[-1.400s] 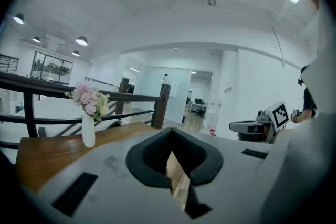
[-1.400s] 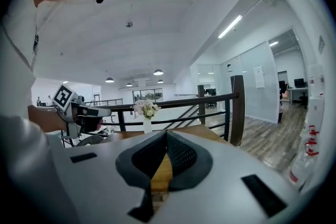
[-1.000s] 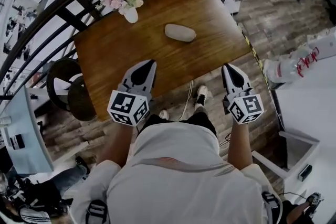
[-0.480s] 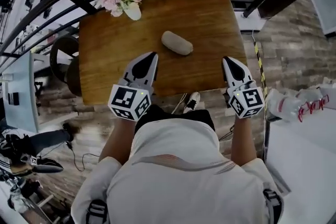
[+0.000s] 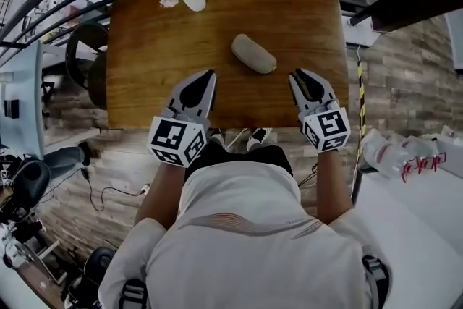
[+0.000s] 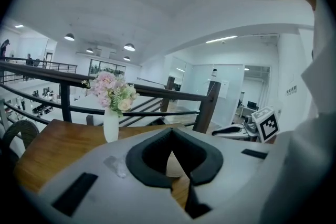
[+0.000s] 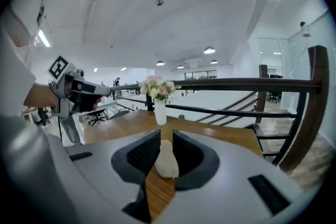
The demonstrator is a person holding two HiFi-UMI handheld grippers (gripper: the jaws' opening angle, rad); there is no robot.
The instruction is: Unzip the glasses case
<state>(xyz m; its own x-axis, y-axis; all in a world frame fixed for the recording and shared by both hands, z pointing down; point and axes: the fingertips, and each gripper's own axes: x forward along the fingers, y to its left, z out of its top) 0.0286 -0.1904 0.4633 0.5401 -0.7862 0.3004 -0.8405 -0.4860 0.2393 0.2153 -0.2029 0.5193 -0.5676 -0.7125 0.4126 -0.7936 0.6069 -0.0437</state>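
On the table (image 5: 145, 47), centre: glasses case (image 5: 253, 54).
Left gripper (image 5: 209, 74): closed, empty.
Right gripper (image 5: 302, 74): just opening slightly, empty; case at 10 o'clock.

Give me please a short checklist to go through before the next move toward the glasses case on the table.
1. Glasses case lies free on the table, nothing on it: ok.
2. Zip pull located: cannot tell, too small to see.
3. Right gripper open: ok. Its jaws have just been opening to a narrow gap, with nothing between them; the case lies ahead, in line with the gap.
4. Left gripper ready to steady the case: not ok, jaws together, apart from the case.
5. Vase out of the way: ok, at the far corner.
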